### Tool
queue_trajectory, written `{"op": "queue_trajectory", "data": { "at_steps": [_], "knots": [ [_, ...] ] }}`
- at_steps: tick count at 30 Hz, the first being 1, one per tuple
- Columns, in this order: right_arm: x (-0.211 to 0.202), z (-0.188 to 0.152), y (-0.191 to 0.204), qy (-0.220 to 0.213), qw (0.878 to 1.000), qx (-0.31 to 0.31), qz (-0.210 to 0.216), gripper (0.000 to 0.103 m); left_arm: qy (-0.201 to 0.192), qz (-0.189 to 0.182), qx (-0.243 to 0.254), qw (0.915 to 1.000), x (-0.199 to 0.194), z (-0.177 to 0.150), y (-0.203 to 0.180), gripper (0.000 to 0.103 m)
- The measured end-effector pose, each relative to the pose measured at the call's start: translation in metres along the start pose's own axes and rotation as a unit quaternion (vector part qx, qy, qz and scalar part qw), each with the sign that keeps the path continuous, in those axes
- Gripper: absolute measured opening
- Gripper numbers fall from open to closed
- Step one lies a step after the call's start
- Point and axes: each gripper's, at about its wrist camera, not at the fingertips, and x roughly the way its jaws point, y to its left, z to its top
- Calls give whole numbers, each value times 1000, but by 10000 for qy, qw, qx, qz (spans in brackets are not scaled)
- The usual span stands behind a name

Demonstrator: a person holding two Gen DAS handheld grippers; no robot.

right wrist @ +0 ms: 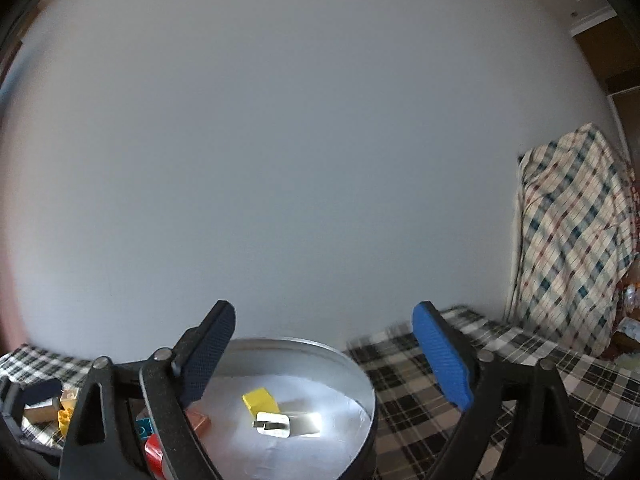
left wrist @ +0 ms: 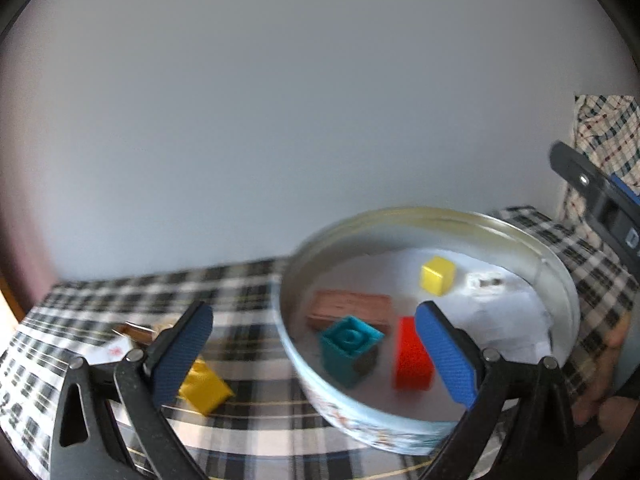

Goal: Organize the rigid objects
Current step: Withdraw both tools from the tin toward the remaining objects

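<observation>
**Ana:** Five pieces sit inside the round tin (left wrist: 560,280) already: a yellow cube (left wrist: 438,275), a brown block (left wrist: 352,309), a teal brick (left wrist: 350,346), a red block (left wrist: 412,356) and a white plug (right wrist: 288,424). I'd guess the tin is the collecting place, since its wall keeps loose pieces from sliding off the table (left wrist: 256,412).

**Ben:** And the tongs?

**Ana:** Both pairs stand wide apart and hold nothing. The left tongs (left wrist: 316,354) straddle the tin's near wall, one blue pad outside over the checked cloth, the other above the red block. The right tongs (right wrist: 324,360) hover above the tin from the other side, empty too.

**Ben:** What's left outside?

**Ana:** A yellow wedge-like piece (left wrist: 206,388) lies on the cloth just beside the left pad, apart from the tin. Further left are a few small things I can't make out through the blur.

**Ben:** Room to work?

**Ana:** Open cloth lies between that piece and the tin, so a lift over the rim looks easy. The tin's floor is free toward its right side. I'd watch the rim, though: a low carry could clip it.
</observation>
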Motion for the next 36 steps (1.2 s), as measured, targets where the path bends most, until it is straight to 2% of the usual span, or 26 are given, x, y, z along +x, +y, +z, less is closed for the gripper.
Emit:
{"op": "queue_trajectory", "data": {
  "at_steps": [3, 9, 18, 28, 36],
  "knots": [
    [-4, 0, 3, -40, 10000, -8, -56, 97, -81, 100, 11, 9999, -3, -2, 7, 102],
    [-13, -2, 1, -38, 9993, 238, -298, 97, -104, -18, -118, 9999, -7, -4, 16, 102],
    [-38, -3, -1, -178, 9974, 444, -539, 97, 42, -90, -150, 9998, -7, -9, 22, 102],
    [-67, -2, 15, -573, 9960, 181, -654, 97, 31, -215, -236, 9995, -18, -16, 38, 102],
    [-80, -3, 35, -606, 9967, 22, -535, 98, 74, -191, -201, 9996, -20, -20, 57, 102]
  ]
}}
